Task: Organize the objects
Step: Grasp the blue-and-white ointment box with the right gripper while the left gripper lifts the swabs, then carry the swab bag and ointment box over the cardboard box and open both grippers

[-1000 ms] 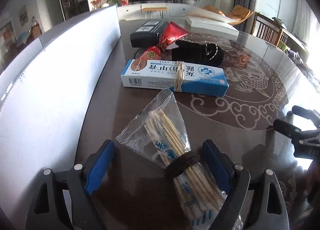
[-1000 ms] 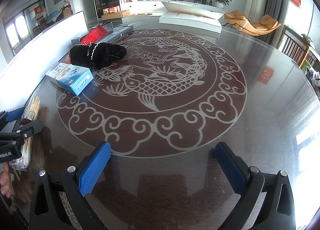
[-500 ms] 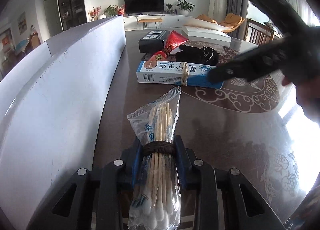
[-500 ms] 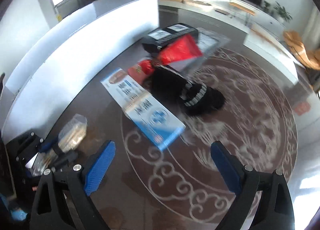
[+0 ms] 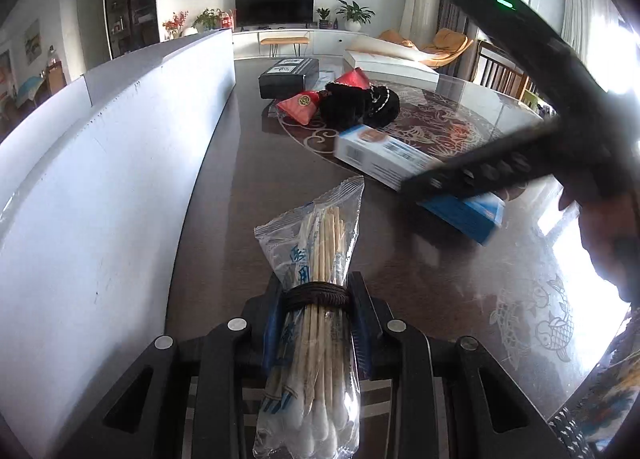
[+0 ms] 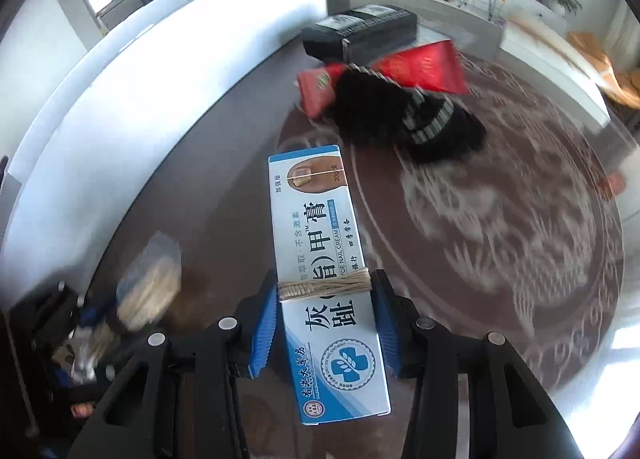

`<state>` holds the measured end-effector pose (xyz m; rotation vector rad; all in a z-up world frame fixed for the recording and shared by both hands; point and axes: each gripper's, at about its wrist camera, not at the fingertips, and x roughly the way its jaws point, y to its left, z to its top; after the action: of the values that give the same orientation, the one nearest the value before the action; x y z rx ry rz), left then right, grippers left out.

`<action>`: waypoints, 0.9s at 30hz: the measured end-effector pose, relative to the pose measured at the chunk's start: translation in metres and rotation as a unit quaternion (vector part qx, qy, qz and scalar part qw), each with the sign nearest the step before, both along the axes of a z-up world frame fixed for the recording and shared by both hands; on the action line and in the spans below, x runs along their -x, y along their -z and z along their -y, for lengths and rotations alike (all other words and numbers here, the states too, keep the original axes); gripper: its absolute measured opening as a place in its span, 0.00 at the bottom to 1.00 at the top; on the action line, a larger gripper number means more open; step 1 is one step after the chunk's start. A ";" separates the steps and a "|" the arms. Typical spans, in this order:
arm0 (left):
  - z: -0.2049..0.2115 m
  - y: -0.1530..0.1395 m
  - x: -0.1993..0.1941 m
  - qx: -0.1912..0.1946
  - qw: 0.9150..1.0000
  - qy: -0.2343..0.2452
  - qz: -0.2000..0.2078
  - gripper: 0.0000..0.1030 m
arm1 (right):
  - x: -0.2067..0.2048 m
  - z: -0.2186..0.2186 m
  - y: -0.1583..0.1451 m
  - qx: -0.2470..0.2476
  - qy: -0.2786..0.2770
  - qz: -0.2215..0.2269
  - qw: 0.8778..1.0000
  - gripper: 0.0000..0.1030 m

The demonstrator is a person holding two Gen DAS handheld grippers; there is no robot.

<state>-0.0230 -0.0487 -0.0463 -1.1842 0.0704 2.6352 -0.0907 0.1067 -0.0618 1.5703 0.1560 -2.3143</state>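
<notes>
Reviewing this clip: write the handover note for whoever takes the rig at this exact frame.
Left gripper: shut on the cotton swab bag, at its dark cord wrap.
Right gripper: shut on the nail cream box, just below its twine band.
On the table: black box, red packets, black furry pouch, clustered at the far side by the white board.
Done: both items gripped.
Left: place both; the cluster looks unsorted.

The cotton swabs are wrapped in thin, glossy, crinkled plastic film and bound with dark cord. The nail cream box is made of smooth printed cardboard, tied with rough pale twine. The worktop is glossy and reflective.
</notes>
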 end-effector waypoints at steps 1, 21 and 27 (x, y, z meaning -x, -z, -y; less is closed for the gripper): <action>-0.002 0.000 -0.001 -0.004 1.000 0.001 0.000 0.29 | -0.019 -0.014 0.000 0.006 0.013 0.000 1.000 0.44; 0.033 -0.089 -0.023 -0.146 0.989 0.004 -0.020 0.28 | -0.066 -0.038 -0.088 0.183 0.080 -0.046 0.979 0.43; 0.124 -0.143 -0.022 -0.105 0.987 -0.098 -0.078 0.28 | -0.043 0.064 -0.142 0.297 0.017 -0.063 0.952 0.42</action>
<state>-0.0006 -0.1731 0.0970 -0.9586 -0.3032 2.8165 -0.0479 0.0432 0.0804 1.1242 -0.4989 -2.1937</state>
